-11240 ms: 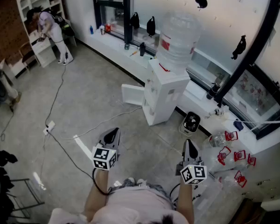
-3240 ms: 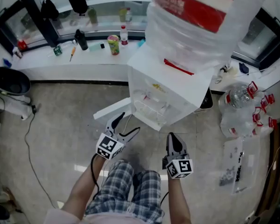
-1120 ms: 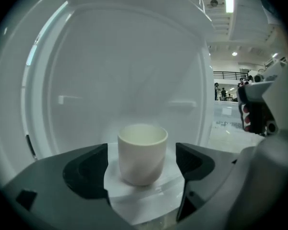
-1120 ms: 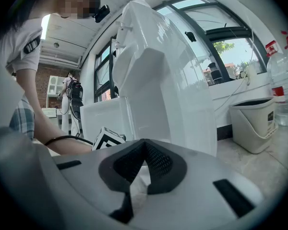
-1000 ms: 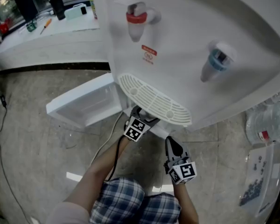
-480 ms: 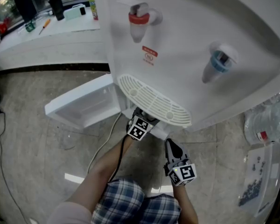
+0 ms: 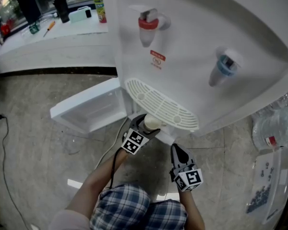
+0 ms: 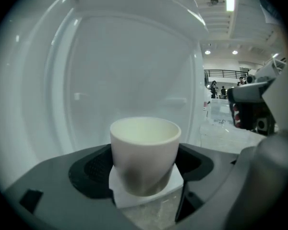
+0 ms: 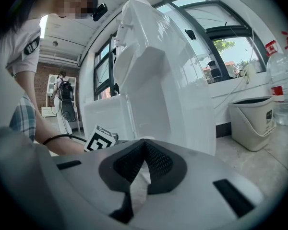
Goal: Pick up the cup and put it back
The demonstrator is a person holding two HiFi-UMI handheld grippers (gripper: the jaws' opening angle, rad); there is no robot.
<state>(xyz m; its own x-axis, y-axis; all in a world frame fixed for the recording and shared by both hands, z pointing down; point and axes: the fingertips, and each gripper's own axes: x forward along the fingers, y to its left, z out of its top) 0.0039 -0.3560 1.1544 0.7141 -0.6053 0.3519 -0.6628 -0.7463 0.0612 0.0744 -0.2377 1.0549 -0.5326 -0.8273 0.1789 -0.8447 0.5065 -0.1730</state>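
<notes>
- The grey stone floor (image 7: 48, 157) fills the near and left part of the head view, with a dark cable (image 7: 5, 143) trailing over it at the far left.
- A white water dispenser (image 7: 192, 56) towers over the middle and right. It has a red tap (image 7: 148, 25), a blue tap (image 7: 223, 66) and a slotted drip grille (image 7: 161, 104) jutting toward the person.
- A white window counter (image 7: 53, 37) runs along the far left and carries bottles and small tools.
- The dispenser's lower door (image 7: 89, 110) hangs open to the left, just beside the left arm; the floor left of it is open.
- Clear water bottles (image 7: 278, 128) lie at the right, well apart from both claws.
- Only the right gripper view shows a pale bin (image 9: 252, 121) under the window and a person (image 9: 62, 99) standing at far shelves.
- The left claw (image 7: 143, 125) reaches under the near edge of the grille, its jaws closed around the cup.
- The right claw (image 7: 176, 152) hangs near the person's knee, jaws pressed together with nothing between them.
- The cup (image 8: 144, 152) is cream-white and upright. The left gripper view shows its inside bare, and the head view shows only its rim beneath the grille.
</notes>
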